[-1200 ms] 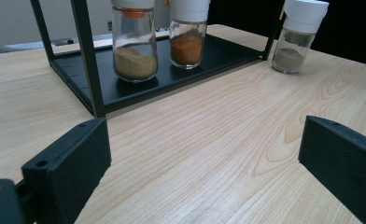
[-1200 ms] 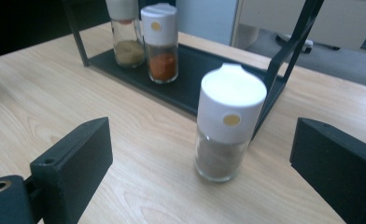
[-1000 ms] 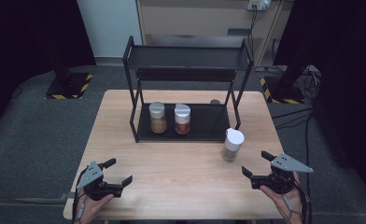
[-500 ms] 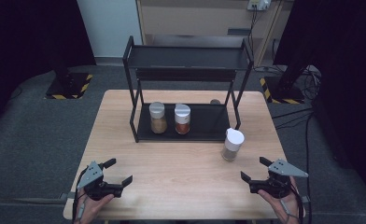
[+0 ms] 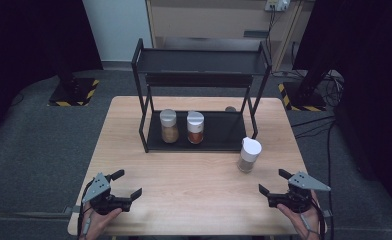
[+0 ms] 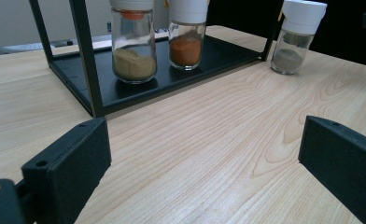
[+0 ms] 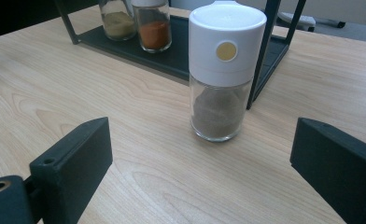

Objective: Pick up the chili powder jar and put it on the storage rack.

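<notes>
A: Biggest first. Wooden table point(image 5: 194, 200), and at its far half a black two-tier rack point(image 5: 201, 65).

B: Rack contents?

A: Lower shelf holds two jars side by side, both upright: tan-powder jar point(image 5: 169, 126) to the left, orange-powder jar point(image 5: 195, 127) just beside it. Upper shelf, cannot tell what it carries.

B: And the grey-powder jar?

A: Grey-powder jar point(image 7: 221, 70) stands upright on the bare table, outside the rack, just beside its front right post. White cap on, round tan dot facing the right gripper view.

B: Grippers?

A: Right gripper point(image 5: 275, 182) sits low at the near right edge, jaws spread wide, nothing between them; the grey-powder jar is ahead of it, apart. Left gripper point(image 5: 126, 183) at the near left edge, jaws also wide apart, empty.
</notes>
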`<state>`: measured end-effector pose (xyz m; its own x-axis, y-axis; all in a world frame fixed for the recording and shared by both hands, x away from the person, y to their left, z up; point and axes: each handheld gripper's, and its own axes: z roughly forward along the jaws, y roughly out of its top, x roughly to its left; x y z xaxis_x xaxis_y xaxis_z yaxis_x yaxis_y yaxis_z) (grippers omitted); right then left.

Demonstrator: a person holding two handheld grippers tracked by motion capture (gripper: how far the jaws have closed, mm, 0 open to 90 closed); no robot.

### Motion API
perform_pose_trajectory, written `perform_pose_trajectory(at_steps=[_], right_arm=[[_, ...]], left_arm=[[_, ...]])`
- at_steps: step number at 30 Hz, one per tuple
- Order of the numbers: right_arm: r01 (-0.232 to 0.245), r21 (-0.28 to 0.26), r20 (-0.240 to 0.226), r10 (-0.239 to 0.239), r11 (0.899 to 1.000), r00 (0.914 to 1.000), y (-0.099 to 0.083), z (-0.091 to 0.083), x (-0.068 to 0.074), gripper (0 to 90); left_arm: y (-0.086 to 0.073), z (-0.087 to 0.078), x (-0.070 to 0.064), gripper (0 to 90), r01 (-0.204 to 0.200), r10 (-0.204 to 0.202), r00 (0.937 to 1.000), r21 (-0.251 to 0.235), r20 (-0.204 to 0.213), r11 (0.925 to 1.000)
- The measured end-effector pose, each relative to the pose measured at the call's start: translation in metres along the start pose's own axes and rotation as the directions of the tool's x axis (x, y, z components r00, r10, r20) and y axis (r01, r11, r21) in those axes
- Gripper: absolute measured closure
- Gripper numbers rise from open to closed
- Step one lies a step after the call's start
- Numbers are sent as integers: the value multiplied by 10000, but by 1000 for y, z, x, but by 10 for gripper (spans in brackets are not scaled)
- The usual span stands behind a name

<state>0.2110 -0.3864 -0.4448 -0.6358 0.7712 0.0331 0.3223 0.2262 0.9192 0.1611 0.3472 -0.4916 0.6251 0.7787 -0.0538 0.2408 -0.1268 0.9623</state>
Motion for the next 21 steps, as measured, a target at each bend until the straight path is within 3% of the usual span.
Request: perform_pose_trajectory(at_steps=[7,21], right_arm=[[159,124,5,-159,9998,9999,-1,4,1,60],[-3,120,64,2,9999,10000,-2,4,-1,60]], left_arm=[[0,0,0,13,-20,21,10000,-38,17,10000],[-1,0,1,13,26,-26,10000,-83,9,10000]])
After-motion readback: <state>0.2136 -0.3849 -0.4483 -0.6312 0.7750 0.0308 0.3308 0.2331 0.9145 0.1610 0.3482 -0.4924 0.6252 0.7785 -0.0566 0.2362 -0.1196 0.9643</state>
